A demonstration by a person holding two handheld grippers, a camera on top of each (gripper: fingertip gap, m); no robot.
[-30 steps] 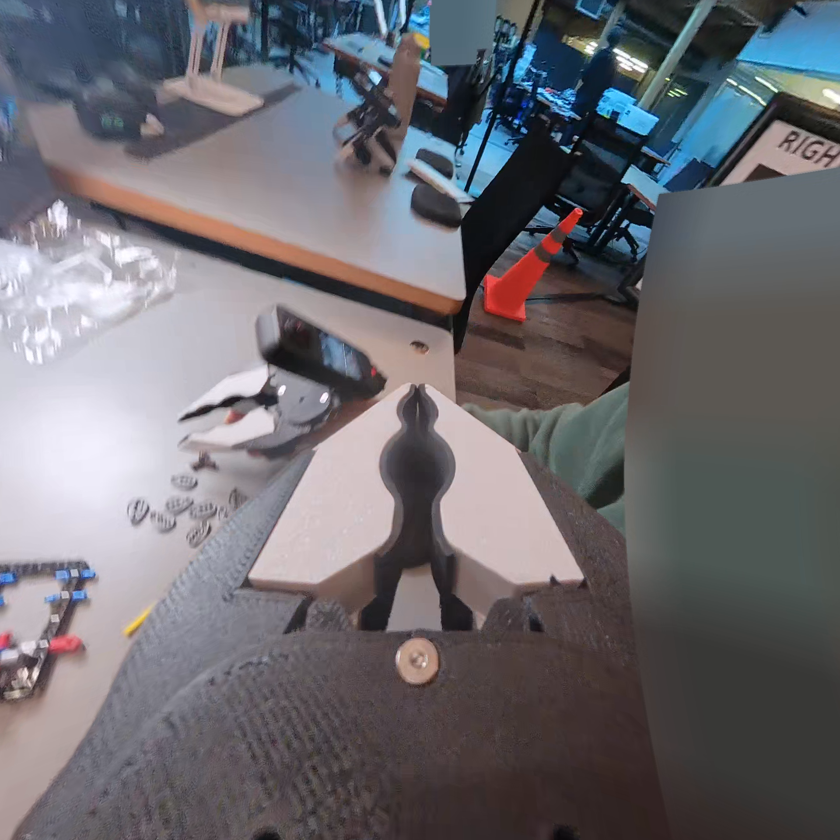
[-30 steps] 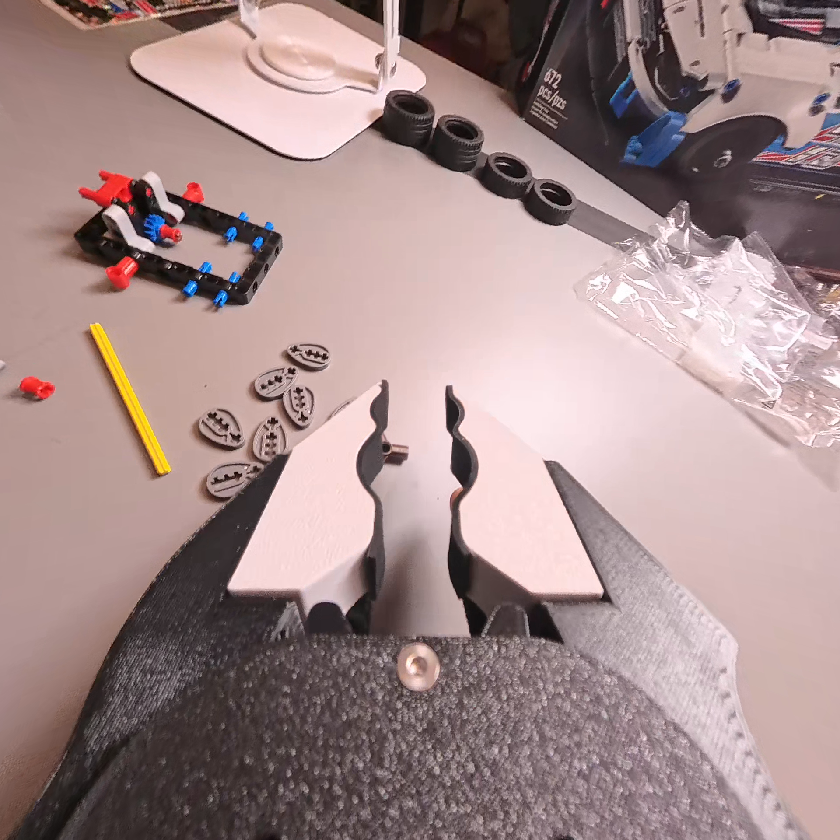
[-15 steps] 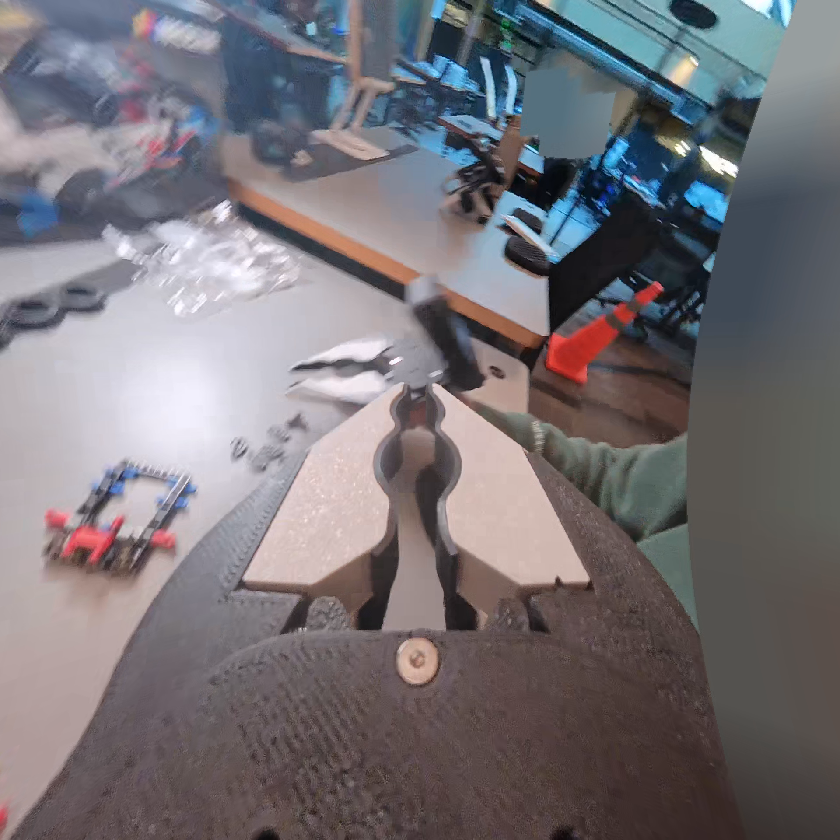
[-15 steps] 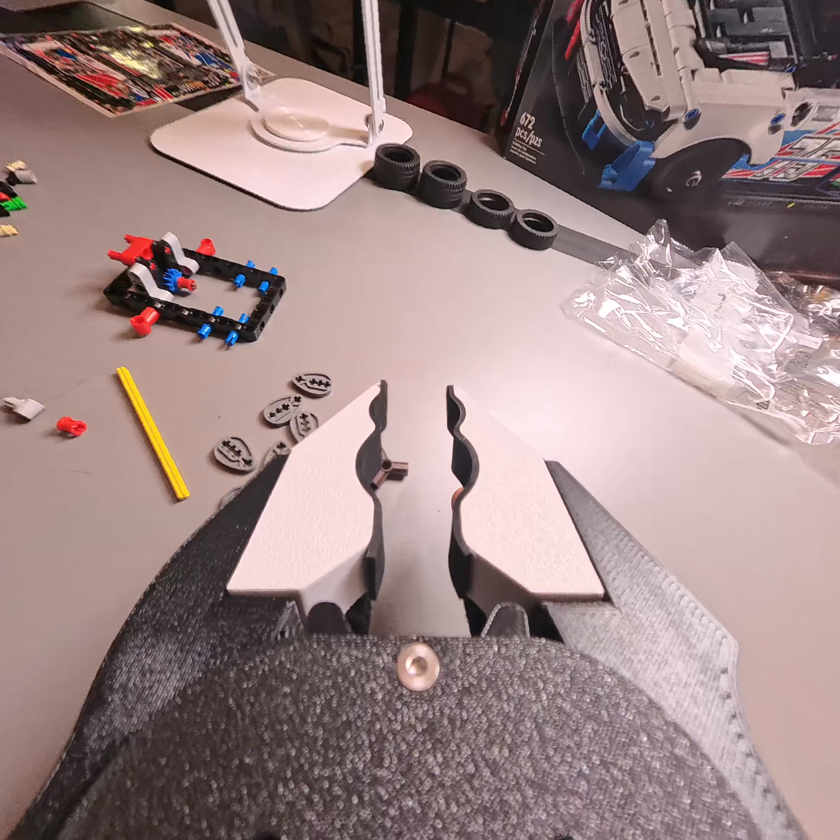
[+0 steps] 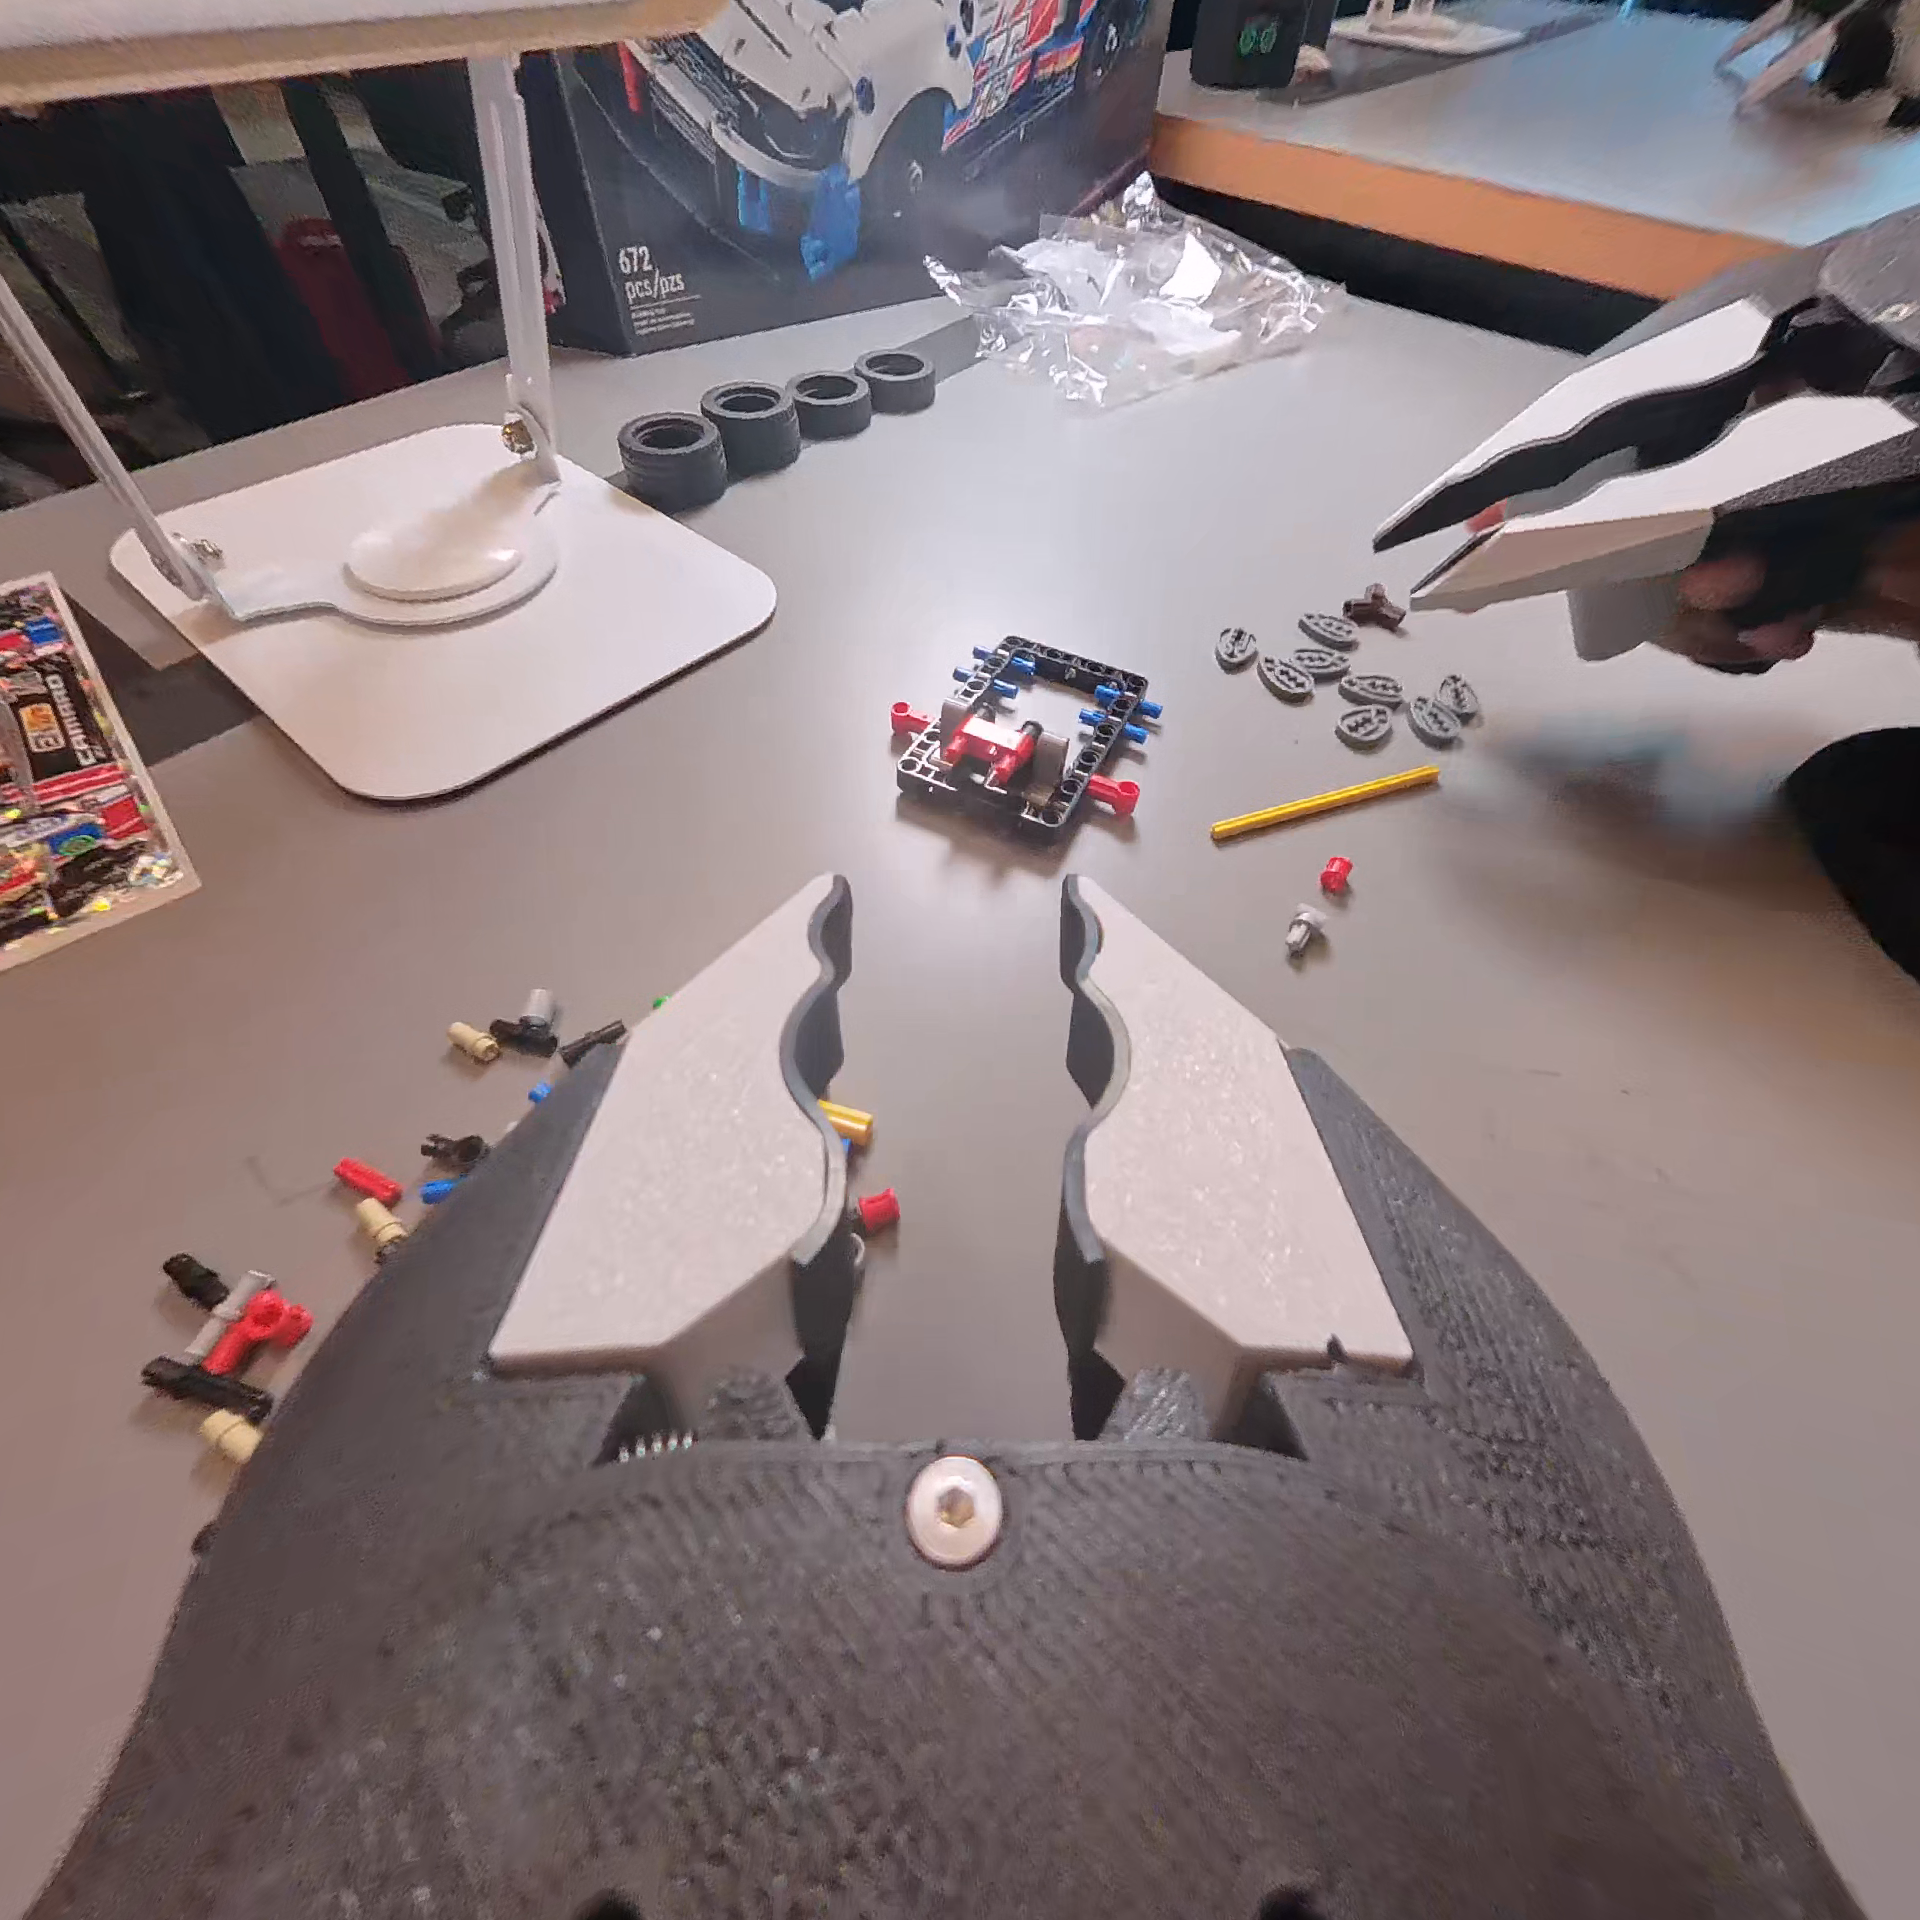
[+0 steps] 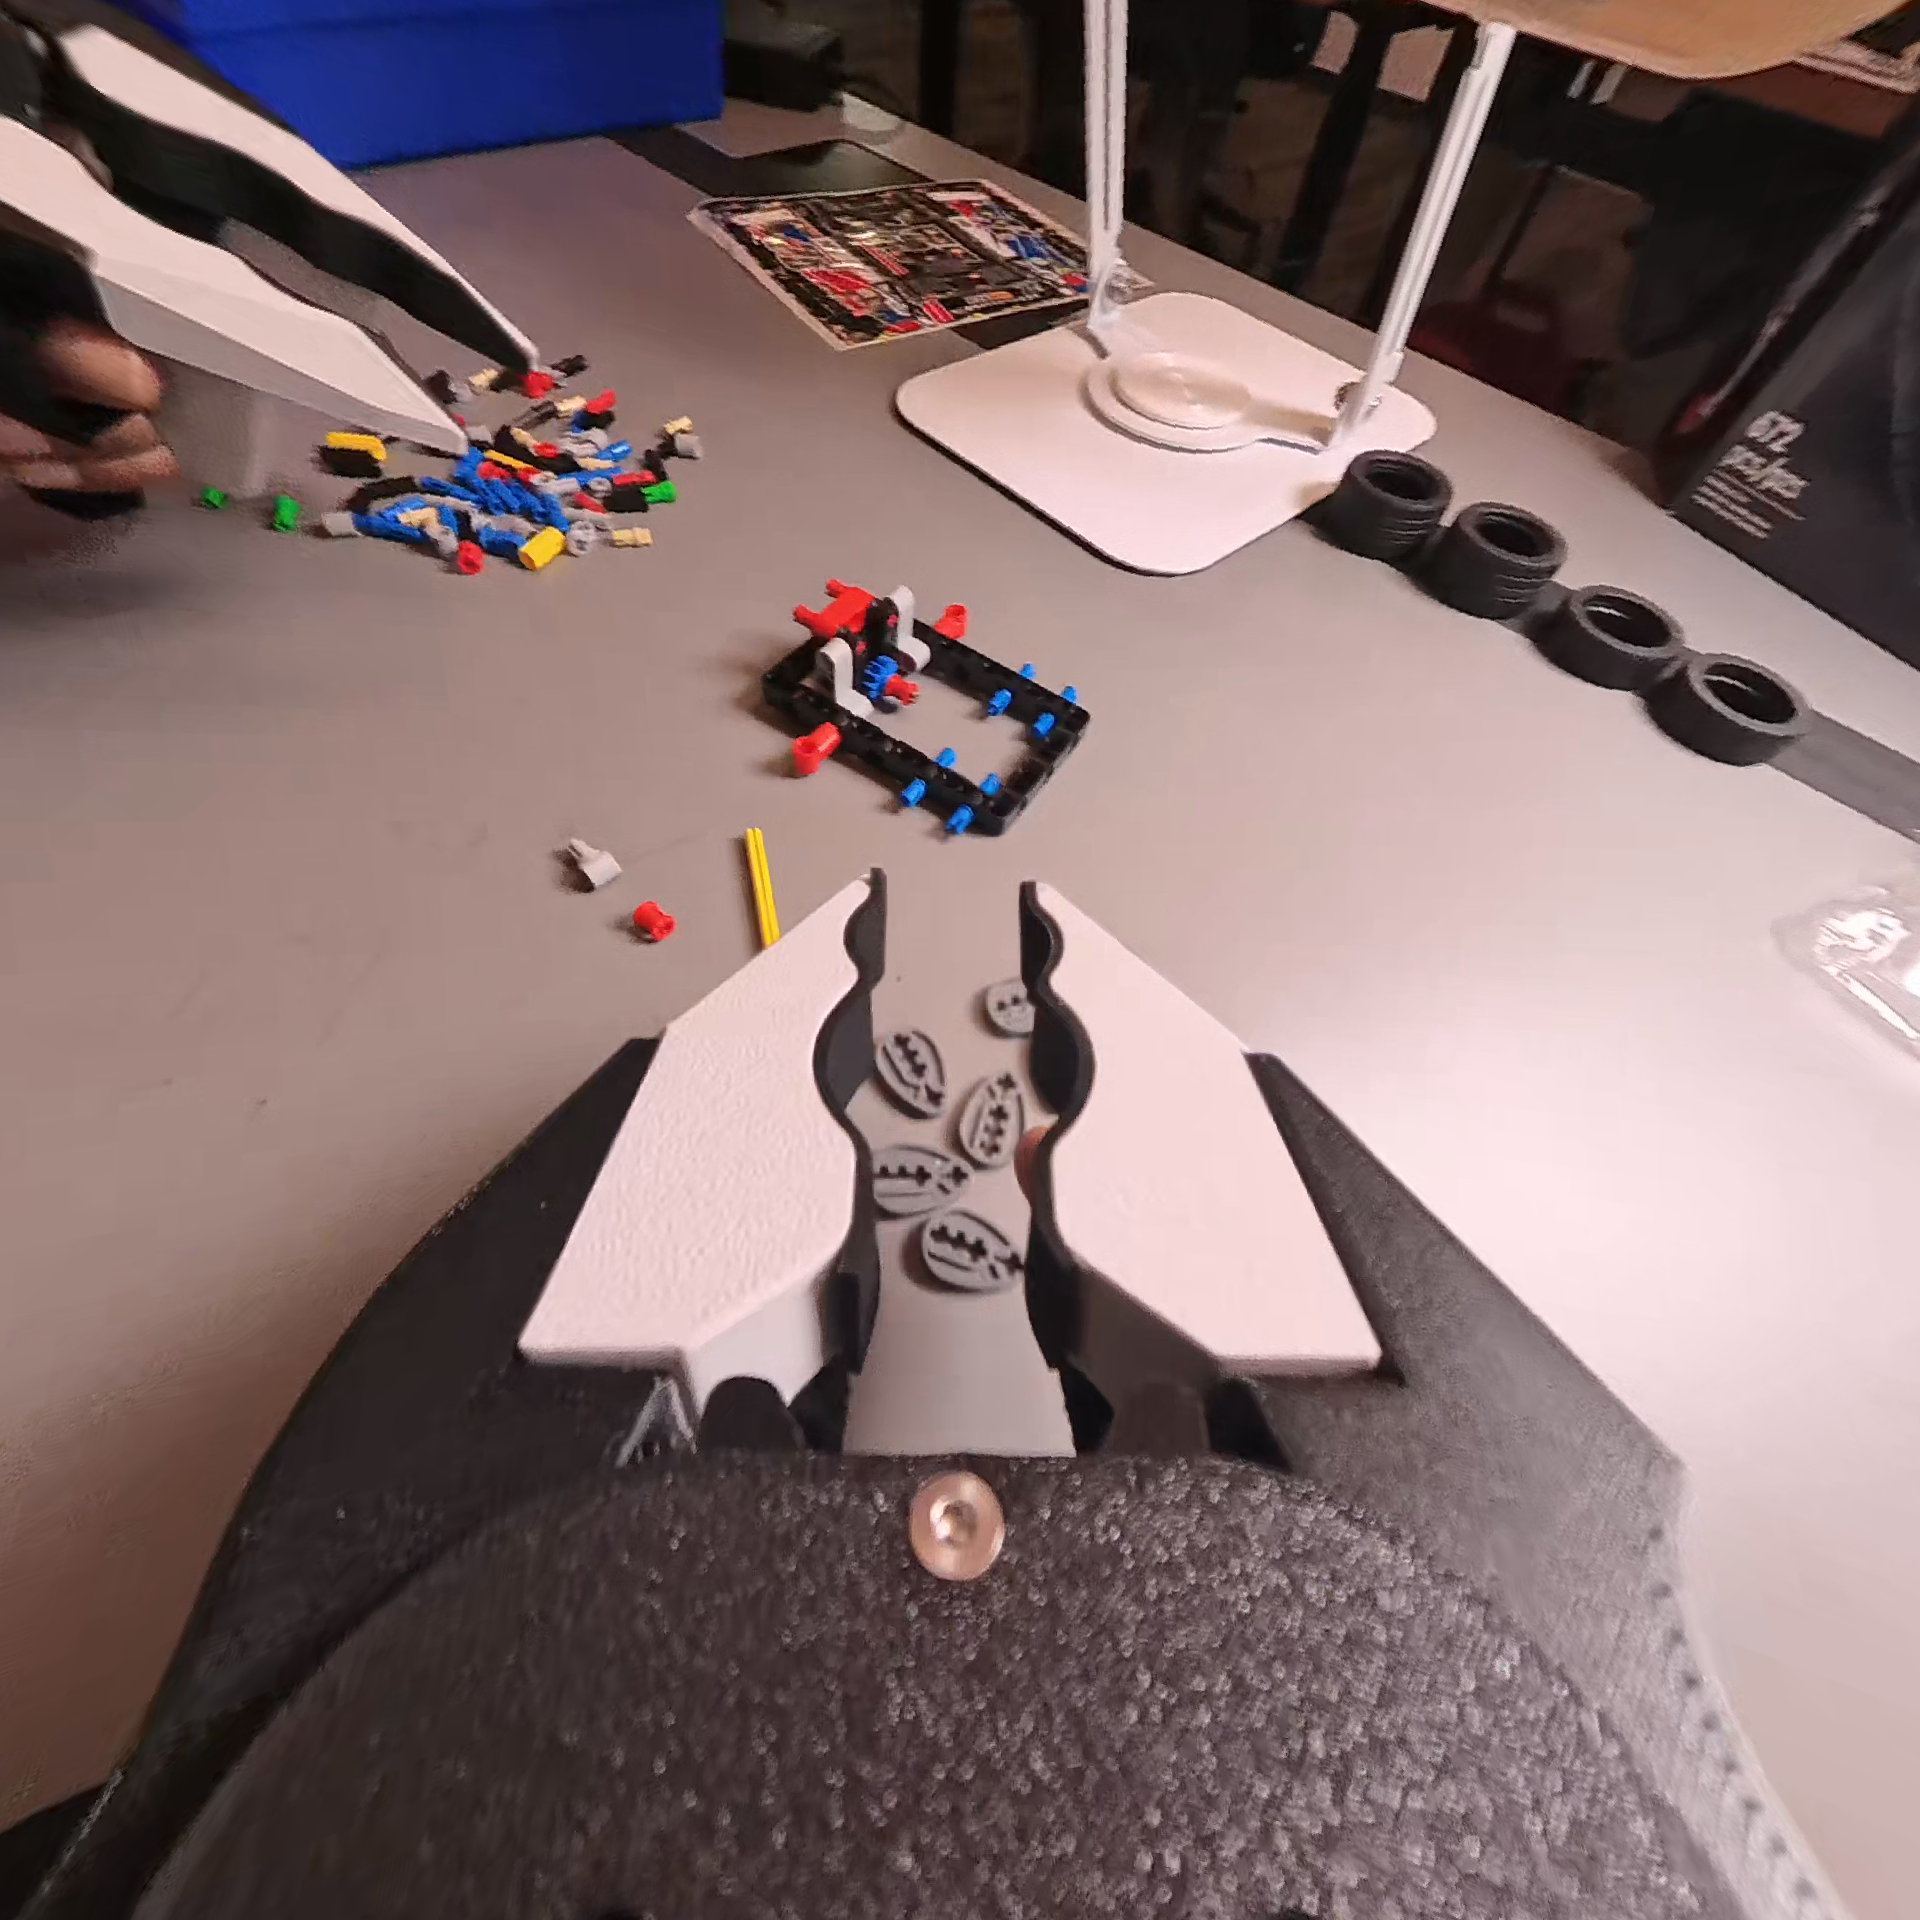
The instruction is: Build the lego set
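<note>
A black Lego frame with blue pins and a red and grey core lies mid-table; it also shows in the right wrist view. My left gripper is open and empty, low over a scatter of small loose pieces. From the right wrist view it hangs over the coloured pile. My right gripper is open and empty above several grey oval pieces. In the left wrist view it points at a small brown piece.
A yellow axle, a red bush and a grey connector lie right of the frame. Several black tyres, a white stand base, the set's box, plastic bags and a sticker sheet stand around. Across from one pair of fingers to the other is roughly 20 cm. About 8 cm separates my right fingertips from the red bush. Seen from the right wrist view as well.
My left gripper has swung from facing the room to facing the table, and its jaws have opened. My right gripper has turned left and now sits over the grey ovals.
</note>
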